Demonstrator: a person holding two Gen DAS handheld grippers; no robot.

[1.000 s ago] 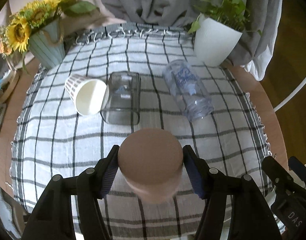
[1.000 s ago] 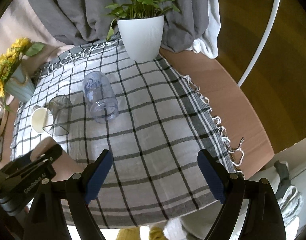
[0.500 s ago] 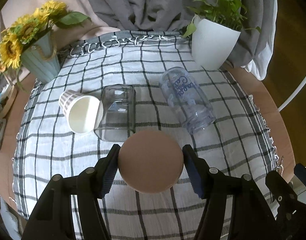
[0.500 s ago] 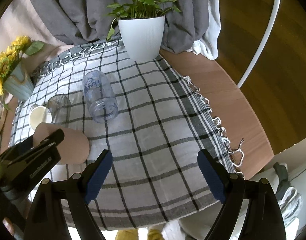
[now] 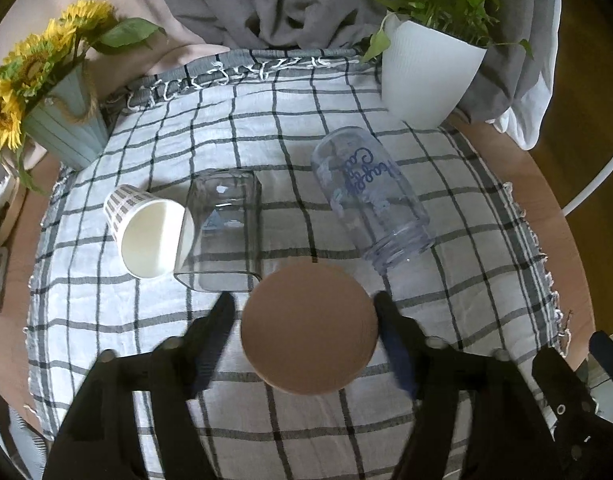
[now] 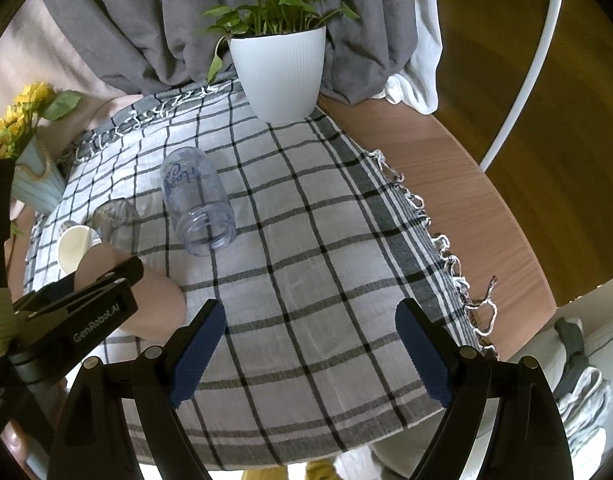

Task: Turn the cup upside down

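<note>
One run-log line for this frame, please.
left claw: open around brown cup, base up | right claw: open, empty | three cups lying on checked cloth

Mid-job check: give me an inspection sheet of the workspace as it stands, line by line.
Surface: round wooden table under a checked cloth.
Job's things: brown paper cup between the left claw's fingers, flat base toward the camera; whether its rim rests on the cloth cannot be told.
Clutter: white paper cup, square clear glass and lettered clear jar, all lying on their sides; the white cup touches the glass.
Grippers: left claw flanks the brown cup, fingers blurred, small gaps showing; right claw open, empty, above the cloth.
Cables: nothing seen.
Surroundings: sunflower vase, white plant pot, grey curtain.
</note>
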